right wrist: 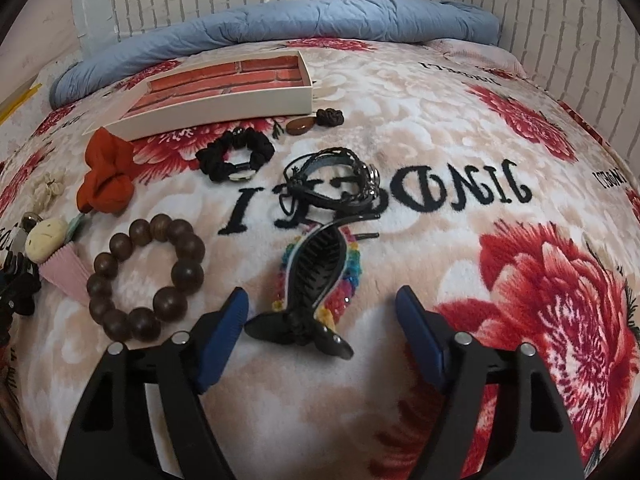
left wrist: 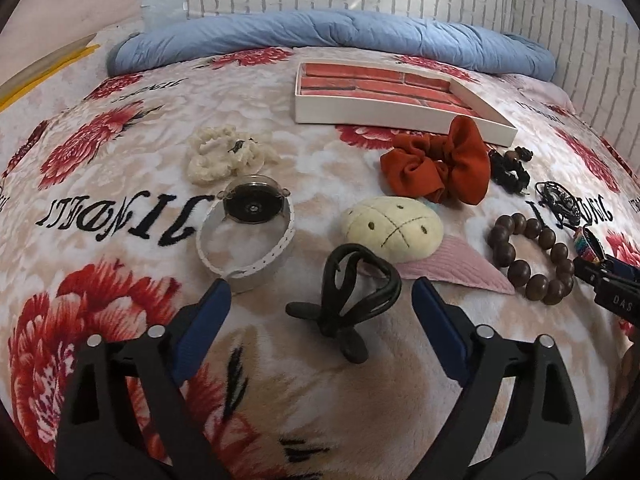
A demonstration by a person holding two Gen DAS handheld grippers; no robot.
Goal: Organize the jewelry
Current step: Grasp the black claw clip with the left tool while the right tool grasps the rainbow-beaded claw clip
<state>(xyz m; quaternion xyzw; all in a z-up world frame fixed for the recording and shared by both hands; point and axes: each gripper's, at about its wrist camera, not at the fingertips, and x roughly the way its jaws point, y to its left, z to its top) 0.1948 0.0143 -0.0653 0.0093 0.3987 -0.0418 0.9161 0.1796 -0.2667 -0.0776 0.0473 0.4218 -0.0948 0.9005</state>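
Left wrist view: left gripper (left wrist: 320, 300) spread around black hair claw (left wrist: 346, 300) near blanket's (left wrist: 120, 220) front edge, right gripper (right wrist: 322, 308) likewise spread over another clip (right wrist: 310, 280), both apparently about to pinch, then carry to box (left wrist: 400, 114).

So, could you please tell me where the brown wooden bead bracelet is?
The brown wooden bead bracelet lies left of the right gripper, beside the pink tassel.
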